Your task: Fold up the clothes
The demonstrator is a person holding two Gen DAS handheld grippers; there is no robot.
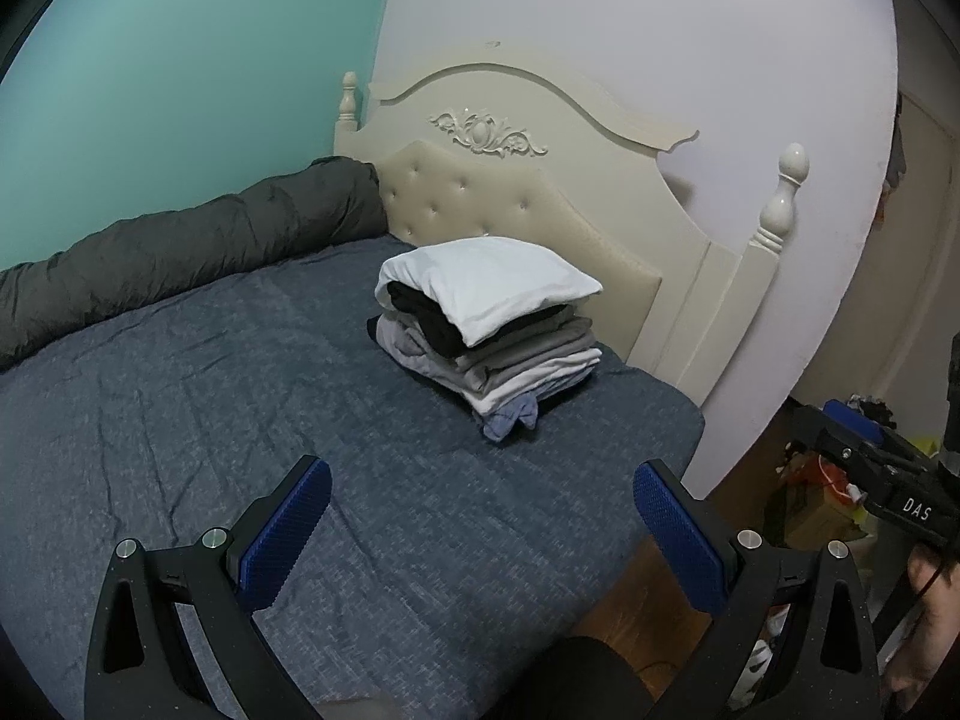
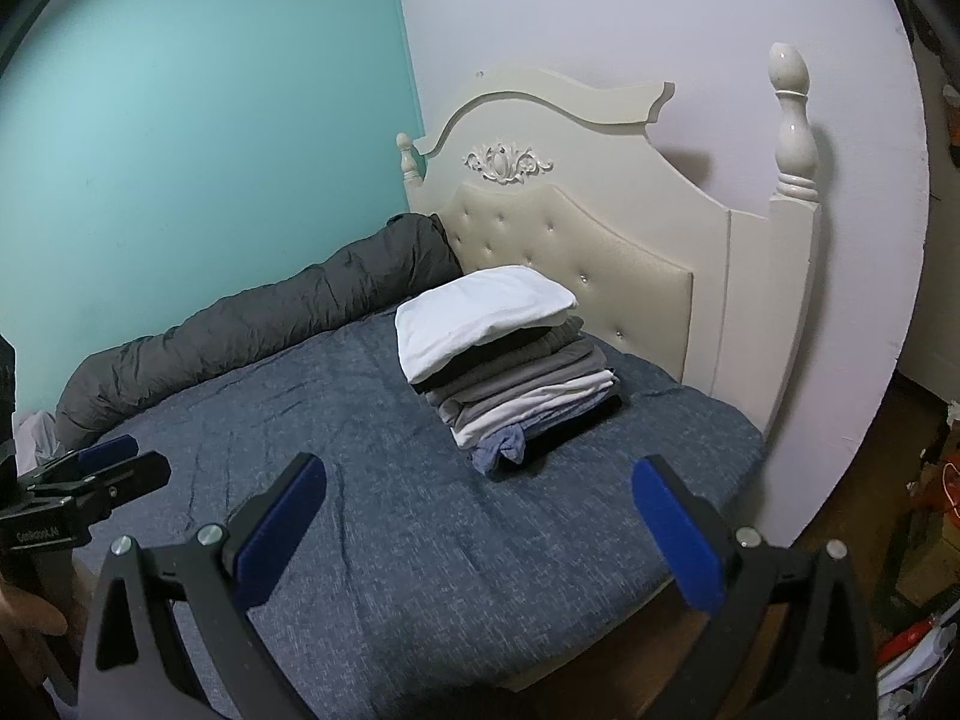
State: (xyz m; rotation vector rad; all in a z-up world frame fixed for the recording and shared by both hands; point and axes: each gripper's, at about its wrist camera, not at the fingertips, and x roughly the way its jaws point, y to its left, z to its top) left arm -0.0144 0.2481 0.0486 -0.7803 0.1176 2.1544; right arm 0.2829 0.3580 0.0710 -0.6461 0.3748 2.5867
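Note:
A stack of folded clothes (image 1: 489, 330) (image 2: 510, 360) sits on the blue bedspread (image 1: 210, 420) (image 2: 390, 510) near the headboard, with a white garment (image 1: 486, 282) on top and grey, black and light blue layers beneath. My left gripper (image 1: 480, 480) hovers open over the bedspread, short of the stack, nothing between its blue pads (image 1: 288, 534). My right gripper (image 2: 477, 474) is also open and empty, above the bed's near corner. In the right wrist view the left gripper's fingers (image 2: 102, 462) appear at the left edge.
A cream headboard (image 1: 540, 180) (image 2: 600, 228) stands behind the stack. A dark grey rolled duvet (image 1: 180, 252) (image 2: 270, 324) lies along the teal wall. White cloth (image 2: 33, 432) shows at the far left. Cluttered wooden floor (image 1: 810, 498) lies right of the bed.

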